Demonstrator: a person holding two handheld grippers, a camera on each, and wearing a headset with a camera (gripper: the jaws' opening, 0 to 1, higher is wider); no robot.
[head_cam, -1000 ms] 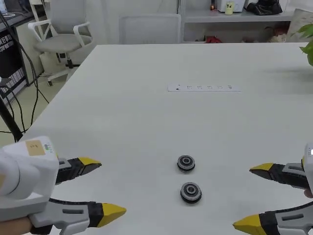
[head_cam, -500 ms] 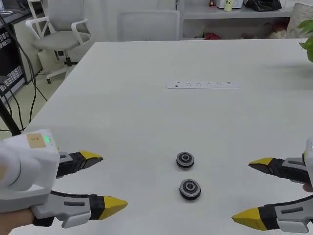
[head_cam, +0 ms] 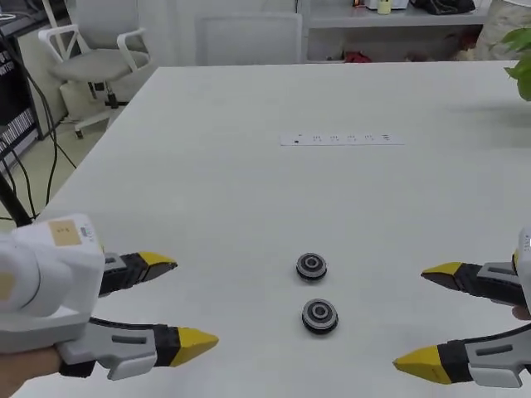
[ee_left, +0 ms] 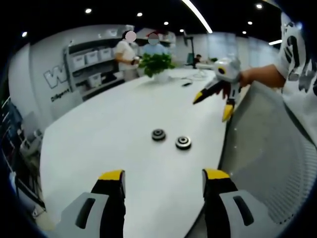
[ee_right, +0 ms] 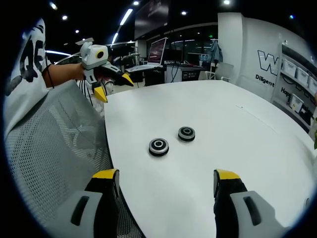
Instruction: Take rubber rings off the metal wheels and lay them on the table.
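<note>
Left hand-held gripper point(ee_left: 163, 179) sits low in view, jaws spread wide, yellow tips over the white desk point(ee_left: 99, 129), nothing between them. Straight ahead, two wheels lie flat on the desk, close together but apart. The nearer wheel point(ee_left: 183, 143) is slightly right and the farther wheel point(ee_left: 158, 134) is just beyond it to the left; both have dark outer rims. Further ahead and right, the right hand-held gripper point(ee_left: 212, 109) hangs above the desk edge, jaws apart, on a person's arm point(ee_left: 262, 74). A mesh chair back point(ee_left: 262, 148) is right of the jaws. A potted plant point(ee_left: 156, 63) stands at the desk's far end, with two people point(ee_left: 126, 59) behind it.
</note>
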